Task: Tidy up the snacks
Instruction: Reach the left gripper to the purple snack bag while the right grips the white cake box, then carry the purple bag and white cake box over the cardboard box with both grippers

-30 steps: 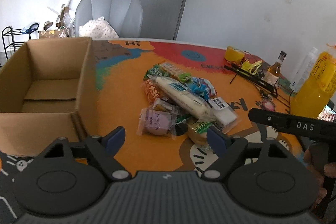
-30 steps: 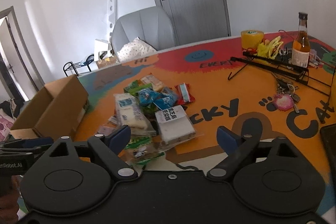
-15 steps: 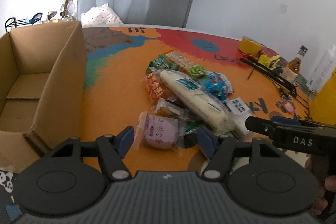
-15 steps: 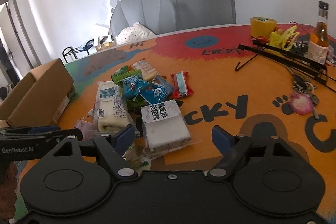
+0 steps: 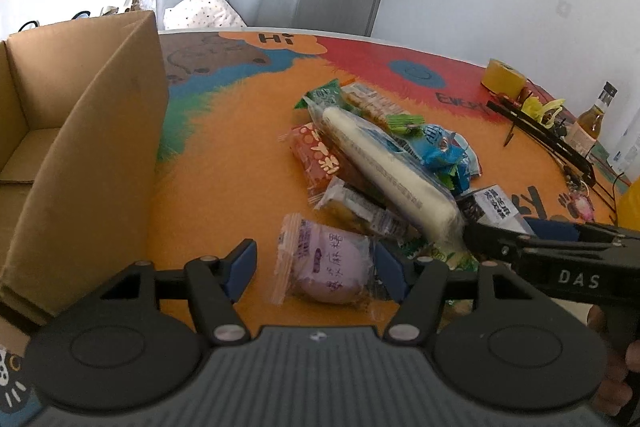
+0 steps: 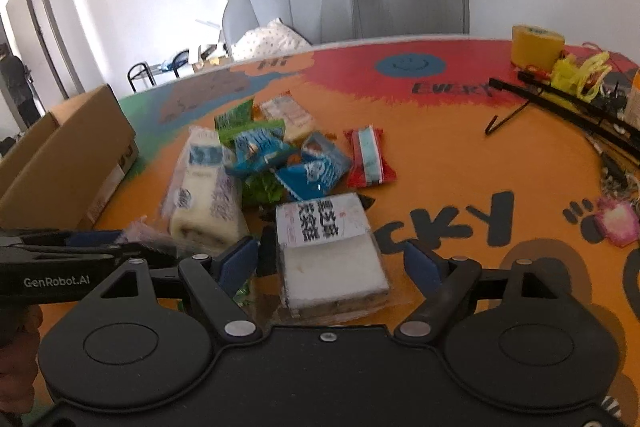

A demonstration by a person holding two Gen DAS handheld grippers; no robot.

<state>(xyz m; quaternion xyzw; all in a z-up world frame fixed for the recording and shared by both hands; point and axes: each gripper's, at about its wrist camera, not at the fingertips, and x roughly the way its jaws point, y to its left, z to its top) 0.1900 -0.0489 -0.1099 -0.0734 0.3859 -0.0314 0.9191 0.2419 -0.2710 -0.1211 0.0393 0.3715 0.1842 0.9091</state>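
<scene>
While the left gripper has been narrowing, its unclenched jaws straddle a purple bun packet; the right pad is partly hidden behind the wrapper. From the right wrist, blurred, the right gripper brackets a white cake pack untouched, mid-table; the cardboard box is cut off left.

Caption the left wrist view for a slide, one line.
Left gripper open around a purple bun packet, snack pile behind, cardboard box at left, right gripper alongside.
</scene>
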